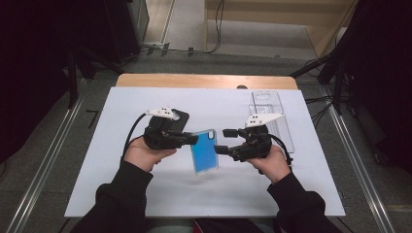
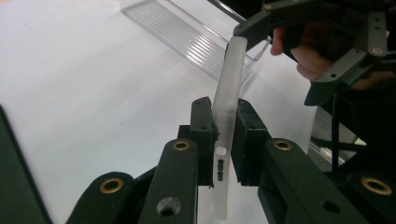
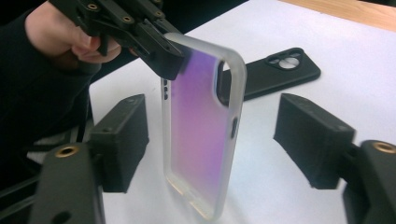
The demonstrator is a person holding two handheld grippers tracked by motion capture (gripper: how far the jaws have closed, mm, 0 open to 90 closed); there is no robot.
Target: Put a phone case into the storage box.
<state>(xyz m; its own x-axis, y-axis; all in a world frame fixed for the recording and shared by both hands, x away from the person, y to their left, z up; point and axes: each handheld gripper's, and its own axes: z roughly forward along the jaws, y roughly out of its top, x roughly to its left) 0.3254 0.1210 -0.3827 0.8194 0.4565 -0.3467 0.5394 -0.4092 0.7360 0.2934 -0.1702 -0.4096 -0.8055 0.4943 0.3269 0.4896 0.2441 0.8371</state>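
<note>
Left gripper (image 1: 193, 139) clamps the phone case (image 1: 204, 151) at its 10 o'clock edge; right gripper (image 1: 224, 141), spread wide, sits at its 3 o'clock.

White sheet (image 1: 145, 194) covers tabletop; bare wood edge (image 1: 204, 80) exposed at 12 o'clock. Floor: grey carpet (image 1: 43, 145) either side of table. Metal floor rails (image 1: 48, 155) run diagonally at 9 o'clock, matching rail (image 1: 362, 170) at 3 o'clock. Black cables (image 1: 216, 29) trail across floor at 12 o'clock, more (image 1: 318, 104) at 2 o'clock. Light wooden furniture (image 1: 291, 14) at 1 o'clock. Dark equipment (image 1: 58, 34) at 10–11 o'clock, dark mass (image 1: 384, 63) at 2–3 o'clock, detail lost in shadow. Even overhead light, soft shadows.
</note>
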